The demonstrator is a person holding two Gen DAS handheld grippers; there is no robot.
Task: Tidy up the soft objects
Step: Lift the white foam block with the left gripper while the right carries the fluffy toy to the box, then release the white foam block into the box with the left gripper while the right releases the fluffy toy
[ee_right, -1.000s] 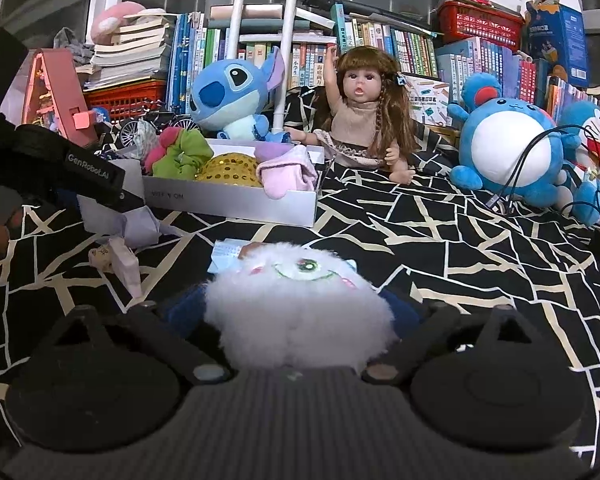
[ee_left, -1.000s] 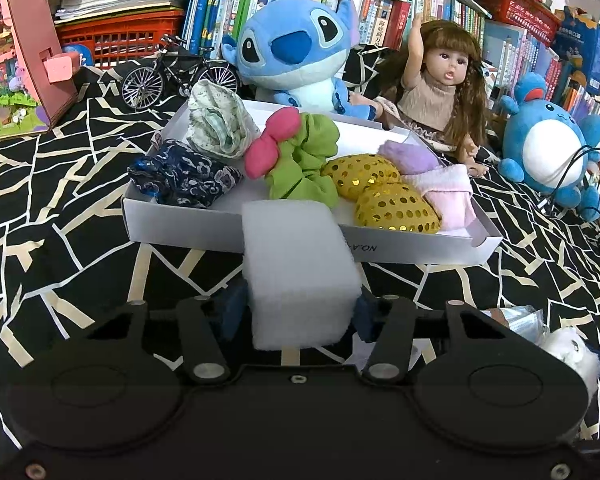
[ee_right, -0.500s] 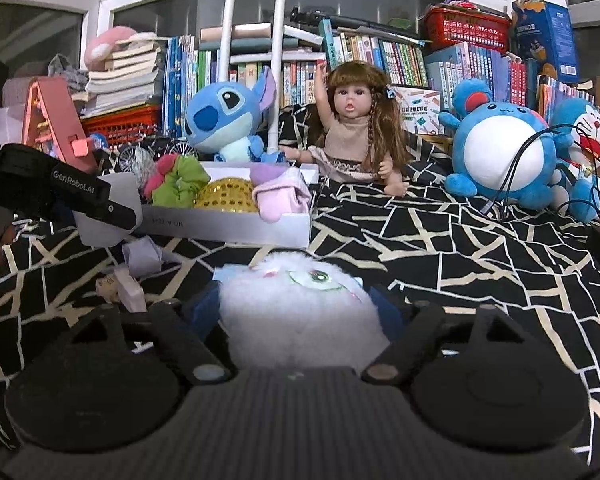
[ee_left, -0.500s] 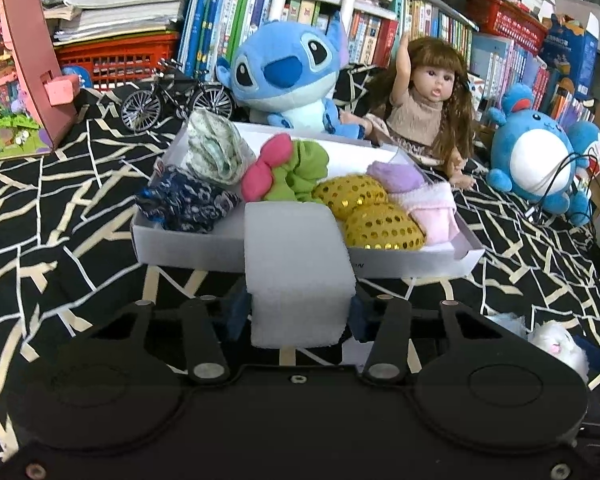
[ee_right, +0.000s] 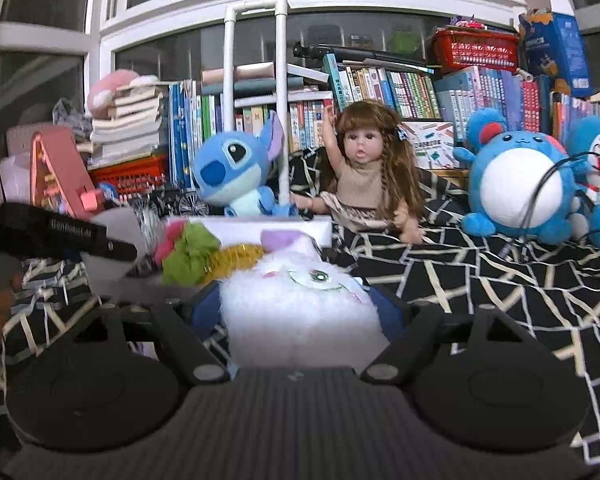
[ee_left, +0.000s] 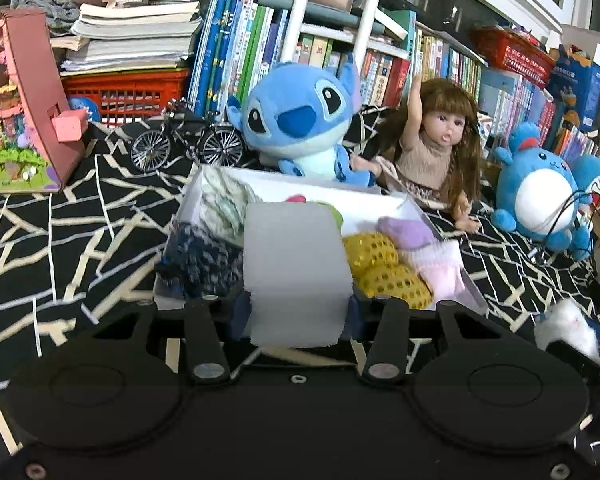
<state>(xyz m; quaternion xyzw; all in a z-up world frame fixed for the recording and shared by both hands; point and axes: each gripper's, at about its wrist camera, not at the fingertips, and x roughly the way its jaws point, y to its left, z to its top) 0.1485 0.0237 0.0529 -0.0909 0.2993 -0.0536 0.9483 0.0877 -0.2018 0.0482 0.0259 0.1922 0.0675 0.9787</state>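
My left gripper [ee_left: 298, 312] is shut on a white foam block [ee_left: 296, 264], held up in front of the white box [ee_left: 332, 194]. The box holds a dark blue cloth [ee_left: 204, 260], a pale green cloth [ee_left: 224, 204], yellow mesh balls [ee_left: 392, 280] and pink socks [ee_left: 440, 264]. My right gripper [ee_right: 298, 312] is shut on a fluffy white plush [ee_right: 296, 300] with a green eye, lifted near the box's front right corner [ee_right: 320, 232]. In the right wrist view the foam block [ee_right: 116, 248] shows at the left, and the left wrist view catches the plush [ee_left: 568, 328] at its lower right.
Behind the box sit a blue Stitch plush [ee_left: 296, 120], a doll [ee_left: 432, 148] and a model bicycle [ee_left: 184, 140]. A round blue plush [ee_left: 540, 196] with cables is at the right, a pink toy house [ee_left: 20, 112] at the left. Books and red baskets line the back.
Both grippers have risen with their loads. The foam block now overlaps the box's middle, and the plush has left the cloth and come closer to the box.
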